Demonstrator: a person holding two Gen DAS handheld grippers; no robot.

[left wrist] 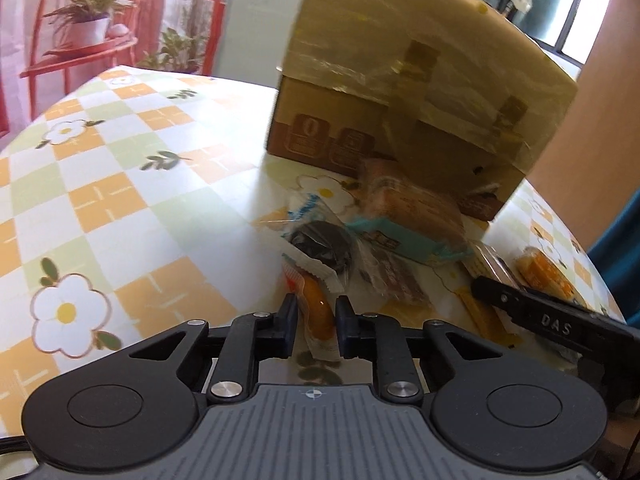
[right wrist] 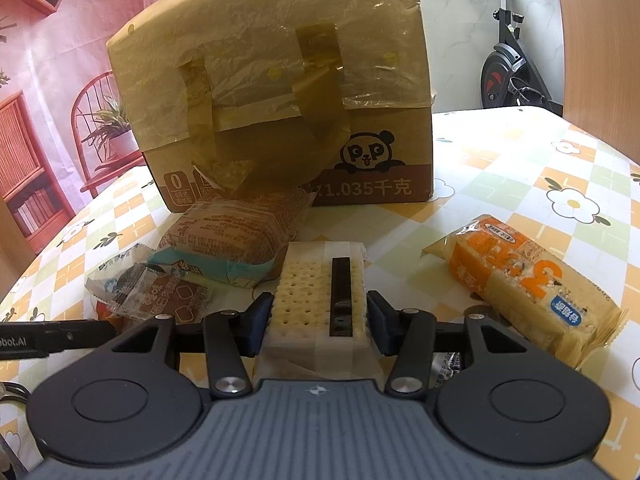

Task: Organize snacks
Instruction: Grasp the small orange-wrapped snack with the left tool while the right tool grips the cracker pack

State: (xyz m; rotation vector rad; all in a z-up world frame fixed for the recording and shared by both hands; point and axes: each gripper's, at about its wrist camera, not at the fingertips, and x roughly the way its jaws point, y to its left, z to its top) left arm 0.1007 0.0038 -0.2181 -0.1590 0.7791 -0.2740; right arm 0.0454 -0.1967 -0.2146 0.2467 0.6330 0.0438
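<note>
My left gripper (left wrist: 316,312) is shut on a small orange snack sachet (left wrist: 318,316), held just above the table. My right gripper (right wrist: 320,312) is shut on a white cracker pack (right wrist: 310,300) with a dark stripe. A taped cardboard box (left wrist: 404,92) stands behind the snack pile; it also shows in the right wrist view (right wrist: 280,92). The pile holds a brown bread pack (right wrist: 236,226), a teal-edged pack (right wrist: 224,270), a dark cookie pack (left wrist: 320,244) and a brown wafer pack (right wrist: 168,300). An orange rice-cake bar (right wrist: 532,288) lies to the right.
The table wears a checked floral cloth (left wrist: 120,184). The right gripper's black finger (left wrist: 532,316) crosses the left wrist view at the right. A red plant stand (left wrist: 80,40) and an exercise bike (right wrist: 508,68) stand beyond the table.
</note>
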